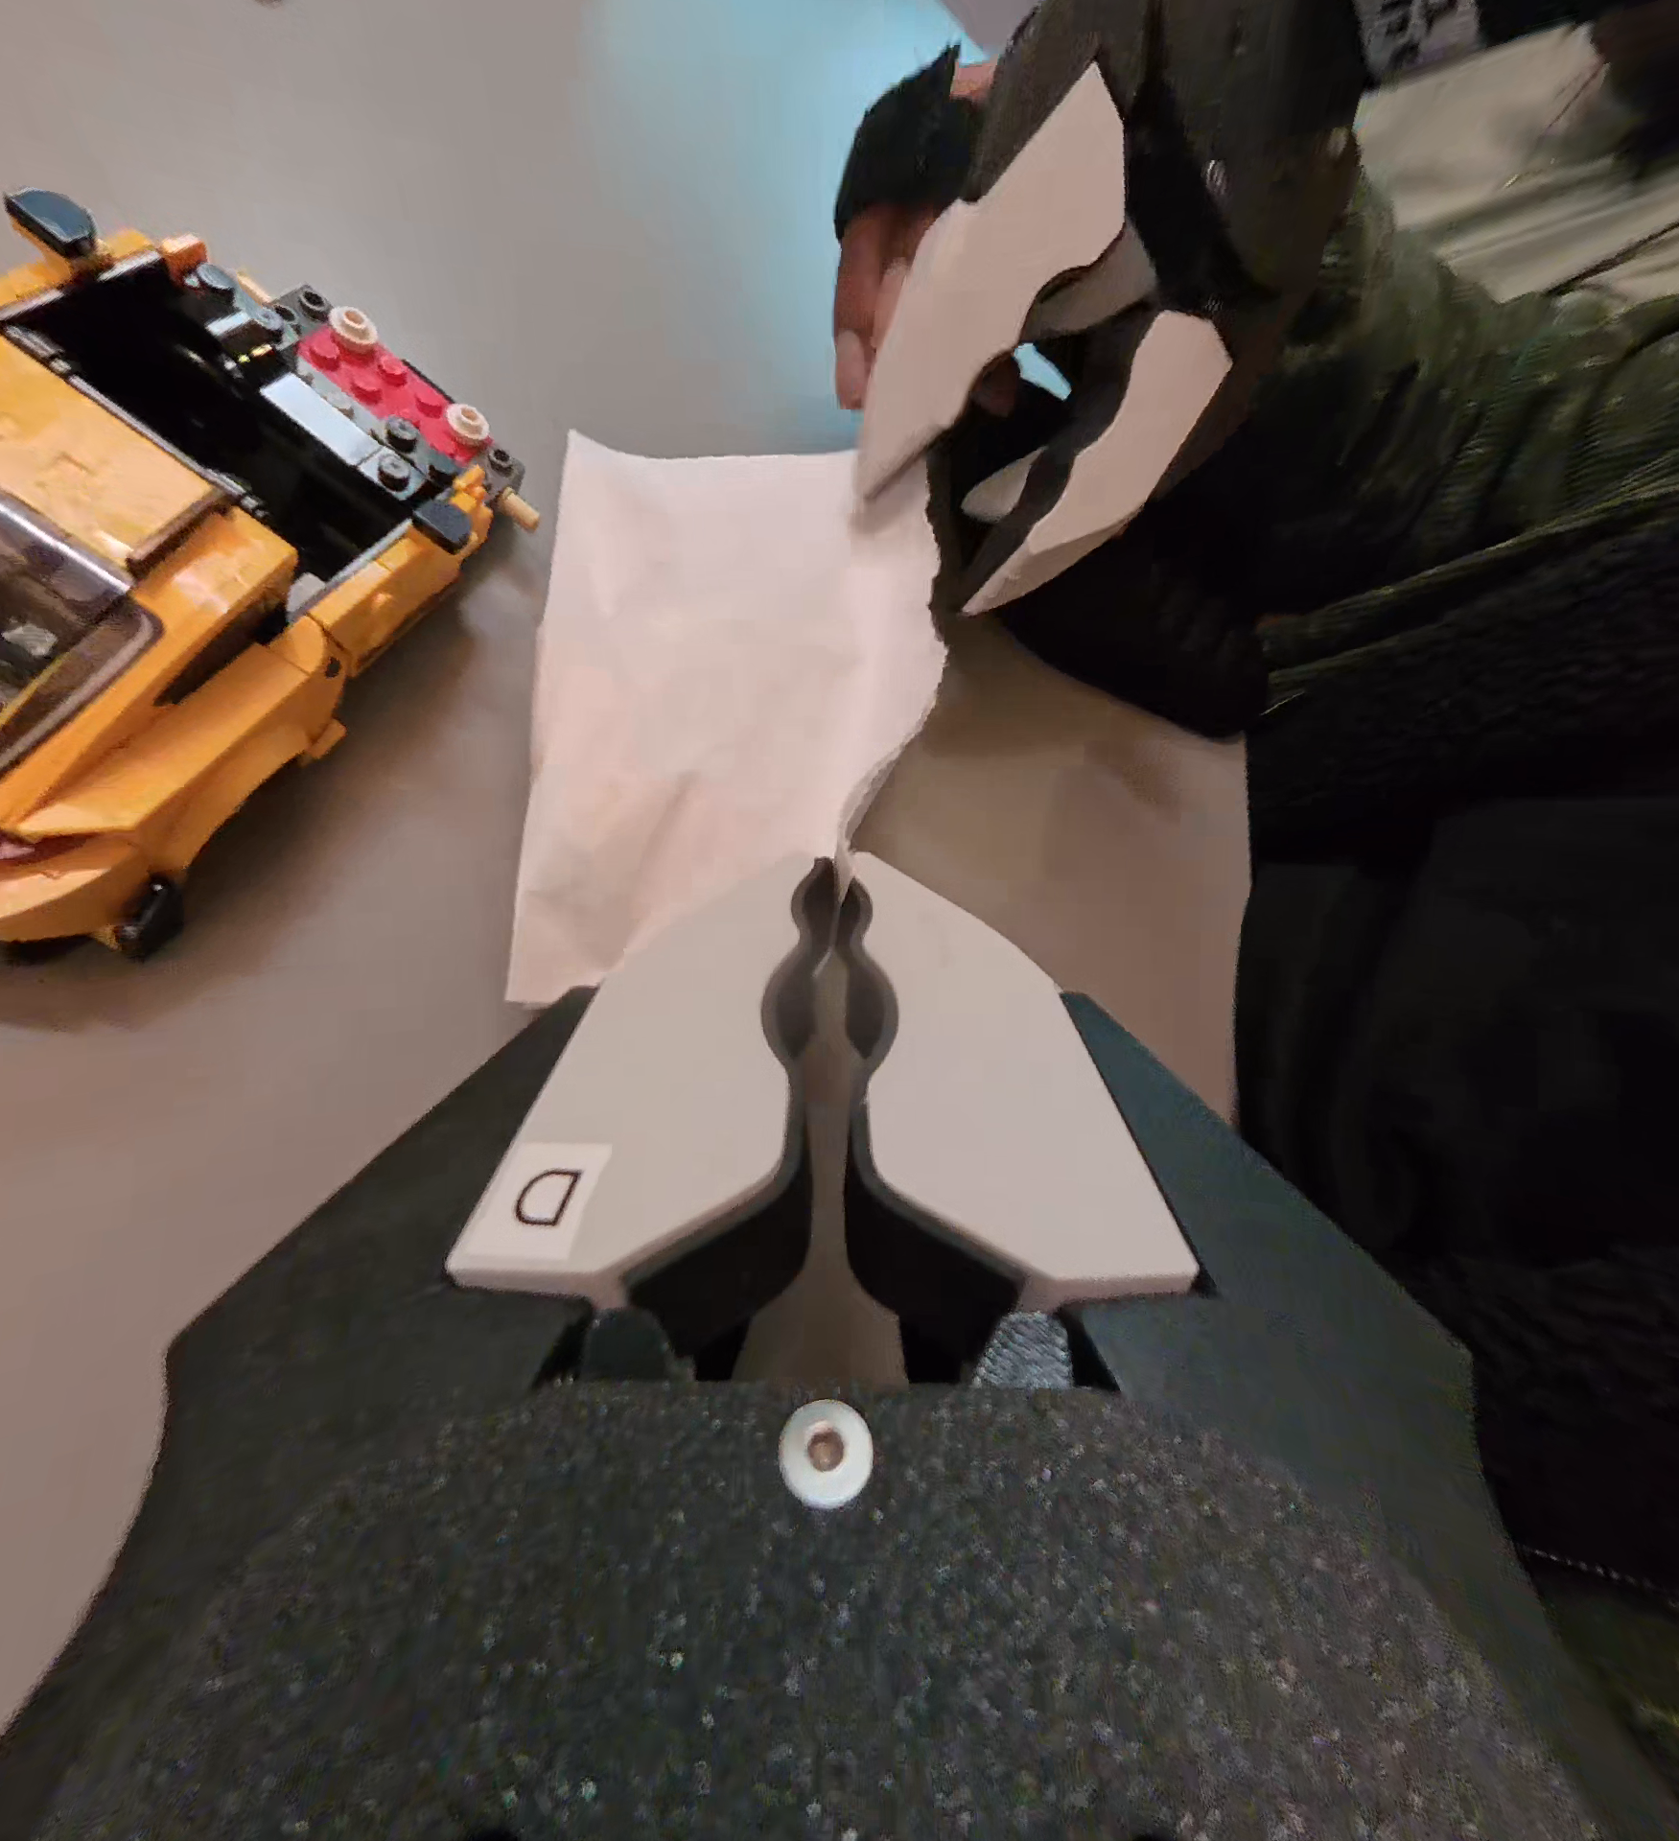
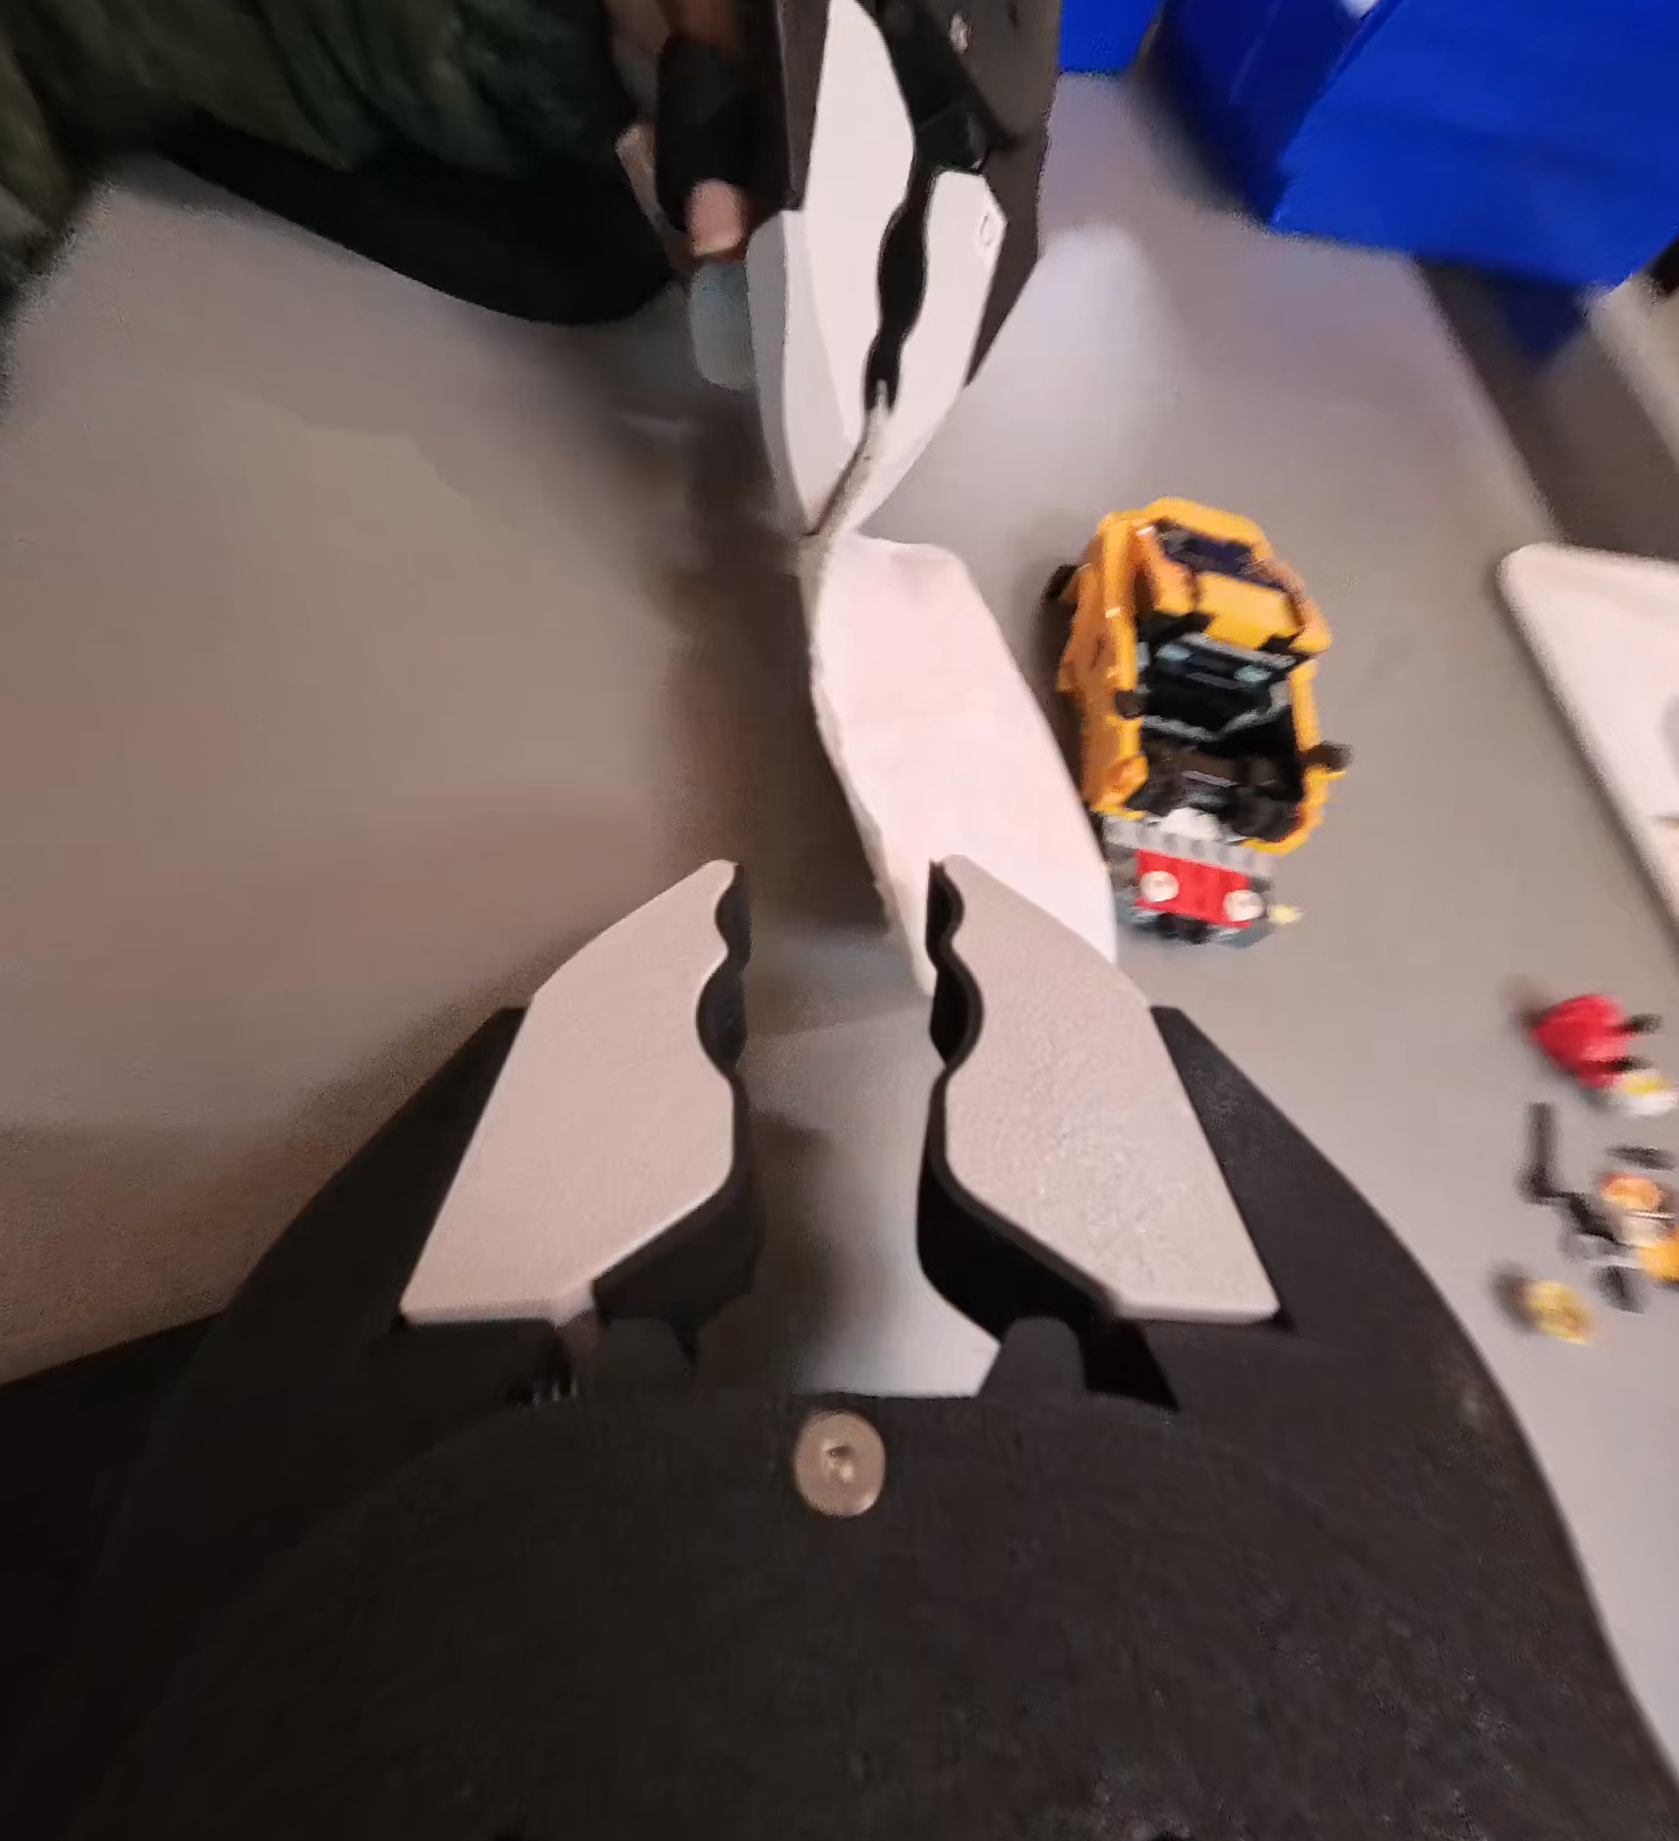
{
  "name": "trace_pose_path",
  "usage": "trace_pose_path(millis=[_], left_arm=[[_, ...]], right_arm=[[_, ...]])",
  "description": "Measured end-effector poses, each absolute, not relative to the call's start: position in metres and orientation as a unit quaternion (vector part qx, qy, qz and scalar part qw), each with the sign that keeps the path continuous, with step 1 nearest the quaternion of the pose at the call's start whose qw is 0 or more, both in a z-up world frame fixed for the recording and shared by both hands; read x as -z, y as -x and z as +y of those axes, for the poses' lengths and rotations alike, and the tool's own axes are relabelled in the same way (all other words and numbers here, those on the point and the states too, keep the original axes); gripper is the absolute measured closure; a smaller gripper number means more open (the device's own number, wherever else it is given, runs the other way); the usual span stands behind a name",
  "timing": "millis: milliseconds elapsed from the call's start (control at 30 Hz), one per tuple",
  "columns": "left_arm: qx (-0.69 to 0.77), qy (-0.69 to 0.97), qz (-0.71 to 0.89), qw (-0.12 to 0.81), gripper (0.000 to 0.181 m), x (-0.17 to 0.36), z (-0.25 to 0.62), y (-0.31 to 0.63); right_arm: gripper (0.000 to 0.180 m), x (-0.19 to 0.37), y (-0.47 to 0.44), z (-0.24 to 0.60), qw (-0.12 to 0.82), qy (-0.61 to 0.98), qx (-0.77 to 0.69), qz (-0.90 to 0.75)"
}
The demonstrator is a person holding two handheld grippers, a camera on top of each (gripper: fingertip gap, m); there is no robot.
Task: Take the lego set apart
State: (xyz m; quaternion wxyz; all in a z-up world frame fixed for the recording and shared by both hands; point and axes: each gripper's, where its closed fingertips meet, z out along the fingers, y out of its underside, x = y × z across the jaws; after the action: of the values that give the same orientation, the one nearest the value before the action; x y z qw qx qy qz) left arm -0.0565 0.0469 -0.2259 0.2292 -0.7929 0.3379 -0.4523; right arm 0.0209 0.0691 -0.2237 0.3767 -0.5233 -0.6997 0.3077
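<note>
beside the lego car (image 1: 148, 558), left hand-held gripper (image 1: 835, 897) pinching paper edge (image 1: 715, 648), right hand-held gripper (image 2: 835, 897) spread

L gripper (image 1: 835, 897) jaws pinched tight on edge of white paper bag (image 1: 715, 677); bag spreads ahead of the tips & to their left, lying on the grey table (image 1: 417, 199). R gripper (image 1: 925, 538) ahead & to the right, jaws apart, one tip touching bag's far corner; person's hand (image 1: 875, 289) behind it, dark green sleeve (image 1: 1512, 448) right of L gripper. Yellow lego car (image 1: 148, 558) far left of the tips, apart from bag, roof off, red & black bricks showing at its near end.
</note>
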Motion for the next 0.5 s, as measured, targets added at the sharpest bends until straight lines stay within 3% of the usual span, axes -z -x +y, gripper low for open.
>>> trace_pose_path(millis=[200, 300, 333, 367, 500], left_arm=[[0.483, 0.776, 0.342, 0.22, 0.181, 0.222, 0.042, 0.055], [0.491, 0.769, 0.348, 0.216, 0.181, 0.221, 0.039, 0.054], [0.491, 0.769, 0.348, 0.216, 0.181, 0.221, 0.039, 0.055], [0.489, 0.77, 0.348, 0.217, 0.181, 0.221, 0.039, 0.056], [0.48, 0.786, 0.322, 0.217, 0.181, 0.225, 0.047, 0.066]], right_arm=[[0.146, 0.217, -0.011, 0.084, 0.461, 0.465, -0.231, -0.719], [0.162, 0.219, -0.003, 0.083, 0.466, 0.438, -0.217, -0.738], [0.176, 0.222, -0.002, 0.081, 0.46, 0.43, -0.211, -0.747], [0.18, 0.224, -0.001, 0.079, 0.451, 0.425, -0.21, -0.756], [0.18, 0.233, -0.001, 0.064, 0.359, 0.48, -0.268, -0.754]])
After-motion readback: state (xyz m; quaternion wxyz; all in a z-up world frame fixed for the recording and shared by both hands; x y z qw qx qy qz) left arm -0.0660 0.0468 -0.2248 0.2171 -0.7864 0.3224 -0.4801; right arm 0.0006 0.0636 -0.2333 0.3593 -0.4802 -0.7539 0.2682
